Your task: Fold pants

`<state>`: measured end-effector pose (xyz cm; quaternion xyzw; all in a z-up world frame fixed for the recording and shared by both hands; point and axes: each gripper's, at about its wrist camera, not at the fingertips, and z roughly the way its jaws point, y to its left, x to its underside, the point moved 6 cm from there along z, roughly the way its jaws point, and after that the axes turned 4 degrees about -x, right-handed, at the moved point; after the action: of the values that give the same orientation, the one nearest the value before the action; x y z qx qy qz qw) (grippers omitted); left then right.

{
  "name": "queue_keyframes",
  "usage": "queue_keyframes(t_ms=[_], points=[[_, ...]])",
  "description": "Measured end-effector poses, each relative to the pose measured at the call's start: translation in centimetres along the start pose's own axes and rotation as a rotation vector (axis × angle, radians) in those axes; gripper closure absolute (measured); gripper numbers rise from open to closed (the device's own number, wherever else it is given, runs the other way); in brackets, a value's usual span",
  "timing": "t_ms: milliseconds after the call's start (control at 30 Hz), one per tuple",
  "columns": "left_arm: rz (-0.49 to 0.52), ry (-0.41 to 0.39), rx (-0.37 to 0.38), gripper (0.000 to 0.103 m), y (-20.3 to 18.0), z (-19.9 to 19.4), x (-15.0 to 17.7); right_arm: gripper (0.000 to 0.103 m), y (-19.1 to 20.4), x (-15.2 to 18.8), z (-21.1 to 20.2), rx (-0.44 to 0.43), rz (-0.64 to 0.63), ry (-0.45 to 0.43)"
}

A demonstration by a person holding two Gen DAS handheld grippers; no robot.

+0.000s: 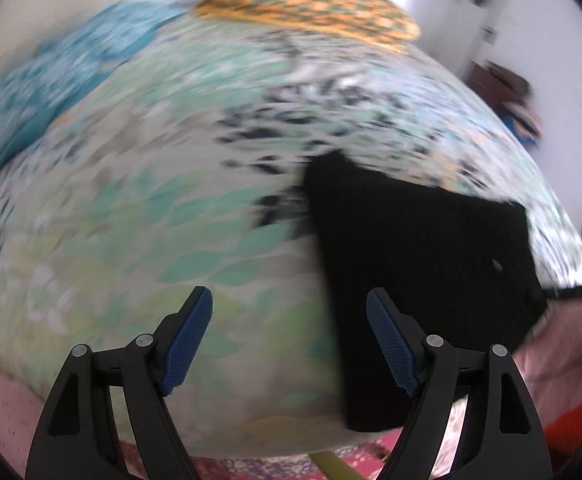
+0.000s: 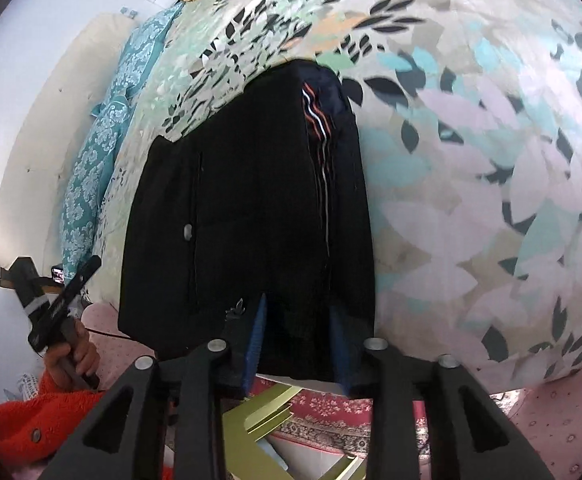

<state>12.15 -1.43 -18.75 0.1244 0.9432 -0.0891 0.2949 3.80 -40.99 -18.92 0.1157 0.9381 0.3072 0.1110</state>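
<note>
So the pants (image 2: 247, 216) are black and already folded down into a chunky rectangular bundle, lying on the bed (image 2: 471, 208) with the leafy pastel sheet, close to the near edge. In the right wrist view the bundle's long axis runs straight away from the camera, near end at the edge of the bed, far end pointing up toward the head of the bed. On its top right there's a strip with orange and white stripes (image 2: 317, 120) running along that same long direction, and a small pale button or rivet (image 2: 187, 232) sits on the left part.

The right gripper (image 2: 297, 344) has its jaws partly closed on the near end of the bundle, with black fabric filling the gap between the blue pads, so it's pinching the pants. The left gripper (image 1: 289, 340) is off to the left of the bundle with jaws spread wide and only bedsheet between them; its right finger overlaps the black cloth's edge in the picture. That view is pretty motion-blurred.

Further up the bed there's an orange patterned pillow (image 1: 311, 10) and a teal damask cloth (image 2: 103, 152) along the side. No containers show up anywhere. In the right view you can see the person's left hand (image 2: 73, 356) gripping the other tool's handle, with an orange fuzzy sleeve (image 2: 31, 420).
</note>
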Motion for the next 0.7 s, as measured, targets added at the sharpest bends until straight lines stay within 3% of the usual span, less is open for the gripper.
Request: queue_keyframes(t_ms=[100, 233, 333, 433, 467, 533, 700], points=[[0.104, 0.006, 0.033, 0.022, -3.1, 0.2, 0.9, 0.065, 1.4, -1.9, -3.2, 0.108, -0.104, -0.099], [0.183, 0.045, 0.035, 0.022, -5.2, 1.4, 2.3, 0.065, 5.9, -4.9, -4.5, 0.08, -0.243, -0.186], [0.208, 0.061, 0.033, 0.022, -5.9, 1.9, 2.8, 0.065, 7.0, -7.8, -1.8, 0.05, -0.284, -0.196], [0.242, 0.08, 0.016, 0.019, -6.3, 2.4, 3.4, 0.069, 3.3, -9.4, 2.9, 0.204, -0.245, -0.138], [0.245, 0.083, 0.019, 0.018, -6.4, 2.4, 3.6, 0.069, 2.6, -9.6, 3.8, 0.206, -0.231, -0.133], [0.247, 0.088, 0.02, 0.018, -6.7, 2.6, 4.0, 0.068, 1.7, -9.8, 3.7, 0.161, -0.193, -0.168], [0.253, 0.095, 0.024, 0.018, -6.8, 2.3, 4.0, 0.069, 3.7, -8.3, -0.2, 0.161, -0.233, -0.185]])
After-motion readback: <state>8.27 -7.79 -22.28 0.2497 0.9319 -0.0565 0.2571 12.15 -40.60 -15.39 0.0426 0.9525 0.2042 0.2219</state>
